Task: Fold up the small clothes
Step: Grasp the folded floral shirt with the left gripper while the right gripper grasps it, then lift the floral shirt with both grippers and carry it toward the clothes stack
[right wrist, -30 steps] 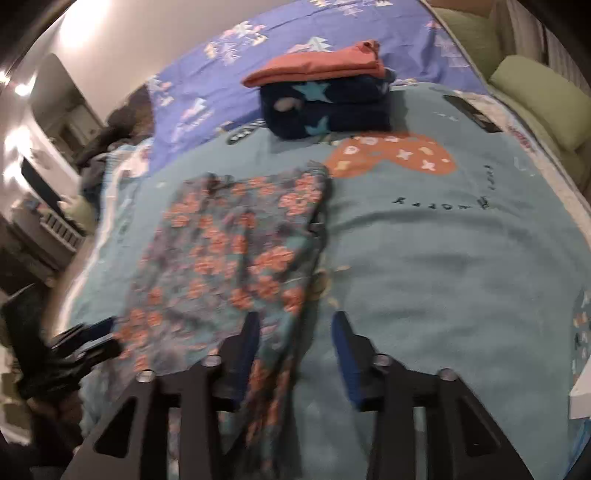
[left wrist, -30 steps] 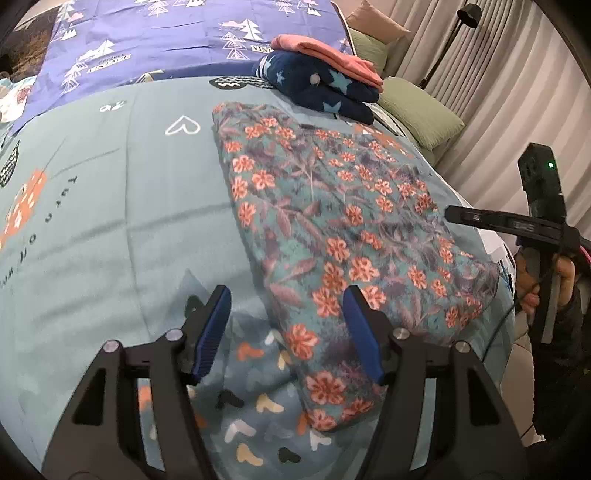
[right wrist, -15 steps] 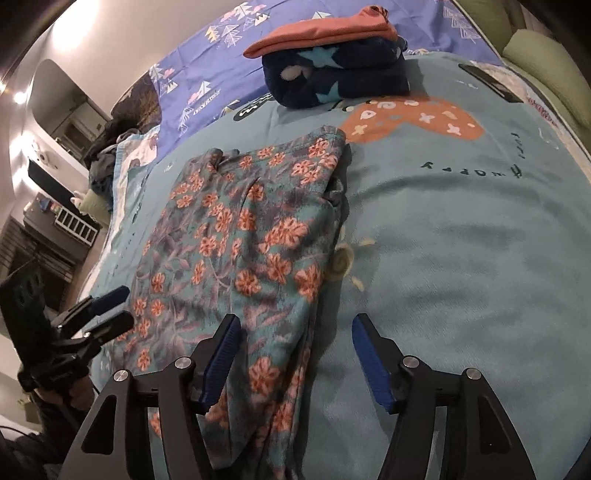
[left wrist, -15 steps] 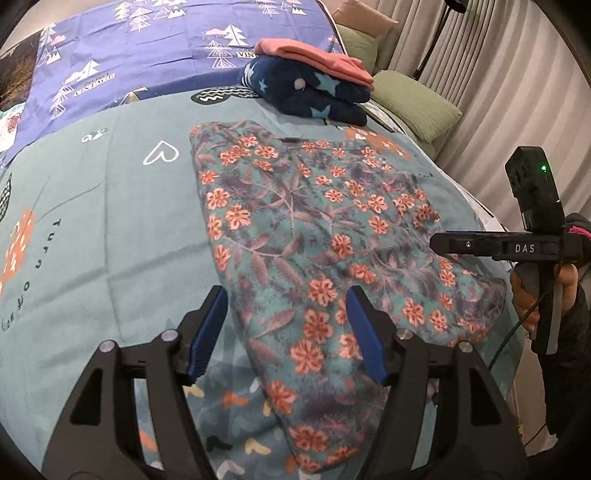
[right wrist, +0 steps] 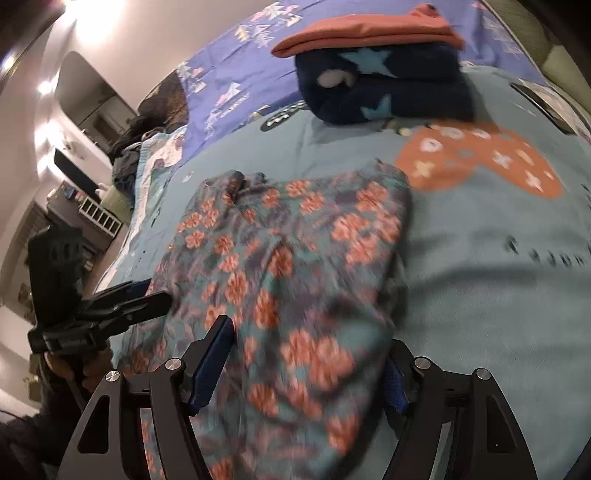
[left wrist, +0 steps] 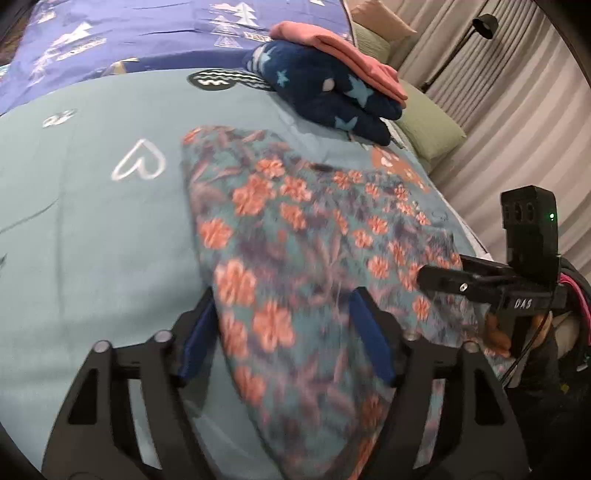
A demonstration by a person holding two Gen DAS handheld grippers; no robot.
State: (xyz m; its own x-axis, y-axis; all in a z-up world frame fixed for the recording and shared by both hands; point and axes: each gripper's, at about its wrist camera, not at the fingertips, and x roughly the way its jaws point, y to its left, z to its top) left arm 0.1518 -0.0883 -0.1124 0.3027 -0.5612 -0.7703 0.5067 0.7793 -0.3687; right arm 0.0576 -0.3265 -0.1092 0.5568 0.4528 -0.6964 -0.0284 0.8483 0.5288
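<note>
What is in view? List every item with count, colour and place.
floral garment: 1, teal with orange flowers, flat on the bedspread, near end between both grippers' open fingers
navy star garment: 1, folded, far end of bed
pink garment: 1, folded, on the navy one
bedspread: 1, teal
blue sheet: 1, behind
green pillow: 1, right edge
left gripper: black, blue pads
right gripper: same

The left tongs (left wrist: 284, 332) stand spread wide over the near edge of the floral garment (left wrist: 310, 236).
</note>
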